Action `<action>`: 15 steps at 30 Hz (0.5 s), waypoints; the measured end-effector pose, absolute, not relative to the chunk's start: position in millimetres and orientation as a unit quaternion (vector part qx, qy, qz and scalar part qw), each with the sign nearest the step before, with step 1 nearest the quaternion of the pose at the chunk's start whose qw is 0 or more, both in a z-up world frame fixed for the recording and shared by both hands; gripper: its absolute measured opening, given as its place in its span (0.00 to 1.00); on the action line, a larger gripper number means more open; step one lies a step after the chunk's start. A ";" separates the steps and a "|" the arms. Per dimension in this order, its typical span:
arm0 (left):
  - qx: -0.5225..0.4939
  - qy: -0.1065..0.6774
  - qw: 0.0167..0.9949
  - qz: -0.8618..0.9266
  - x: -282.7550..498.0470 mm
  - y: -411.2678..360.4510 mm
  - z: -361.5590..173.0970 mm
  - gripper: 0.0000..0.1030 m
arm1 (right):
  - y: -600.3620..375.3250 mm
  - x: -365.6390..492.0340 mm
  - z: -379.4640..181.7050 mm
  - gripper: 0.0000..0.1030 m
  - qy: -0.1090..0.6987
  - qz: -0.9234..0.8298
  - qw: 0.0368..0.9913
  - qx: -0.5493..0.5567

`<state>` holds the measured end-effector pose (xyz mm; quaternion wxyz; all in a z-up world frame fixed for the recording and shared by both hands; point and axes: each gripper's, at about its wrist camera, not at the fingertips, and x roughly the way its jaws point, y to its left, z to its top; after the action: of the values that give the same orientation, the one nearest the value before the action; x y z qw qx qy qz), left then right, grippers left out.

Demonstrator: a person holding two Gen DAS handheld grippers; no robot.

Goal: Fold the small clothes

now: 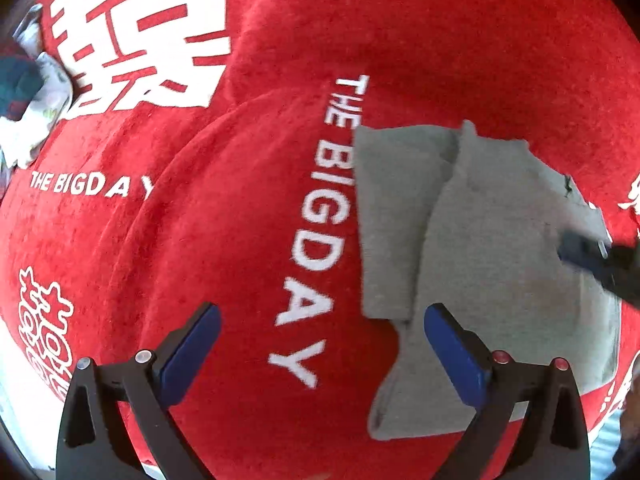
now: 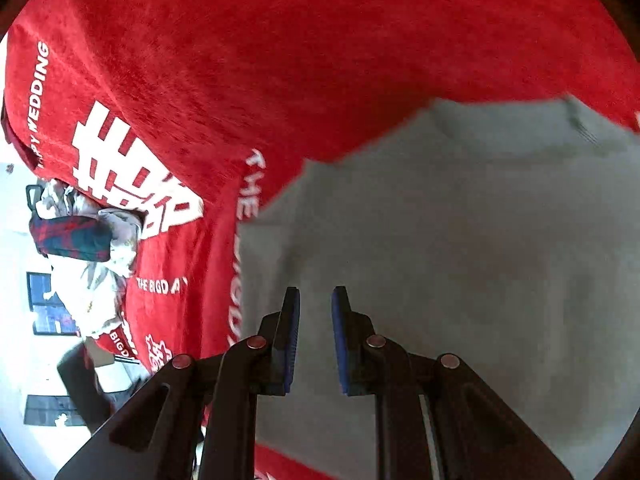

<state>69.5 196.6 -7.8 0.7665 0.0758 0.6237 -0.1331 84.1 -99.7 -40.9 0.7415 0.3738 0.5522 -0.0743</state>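
Even, bright light is falling across the red cloth [image 1: 400, 40], leaving only soft shadows along its folds. Both fisheye views are bending straight edges and darkening to black at the 4 corners. The grey garment [image 2: 460, 240] is smearing with motion blur along its edges in the right wrist view. At that view's left, a white background [image 2: 16, 300] is glaring, washed out.
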 end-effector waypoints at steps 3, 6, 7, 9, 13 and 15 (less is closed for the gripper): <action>0.089 0.622 0.770 -0.111 71.7 204.6 -11.0 0.99 | -92.5 111.1 -54.5 0.17 0.559 -0.079 0.747 0.351; 0.084 0.626 0.768 -0.100 76.4 220.6 -21.7 0.99 | -84.7 130.7 -75.8 0.17 0.572 -0.082 0.740 0.345; 0.081 0.631 0.766 -0.097 78.4 224.5 -26.3 0.99 | -81.2 134.5 -80.7 0.17 0.577 -0.081 0.737 0.343; 0.077 0.639 0.760 -0.090 79.6 233.9 -33.3 0.99 | -73.0 138.5 -82.6 0.17 0.584 -0.076 0.739 0.326; 0.082 0.645 0.755 -0.083 79.2 242.9 -39.5 0.99 | -56.2 140.2 -74.2 0.17 0.601 -0.041 0.739 0.301; 0.080 0.652 0.749 -0.086 79.6 245.3 -43.4 0.99 | -49.3 136.0 -67.1 0.17 0.606 -0.028 0.737 0.297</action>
<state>79.6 245.3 -43.4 0.7489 0.0800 0.6522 -0.0860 136.0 -49.3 -67.1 0.7369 0.2974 0.6064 -0.0282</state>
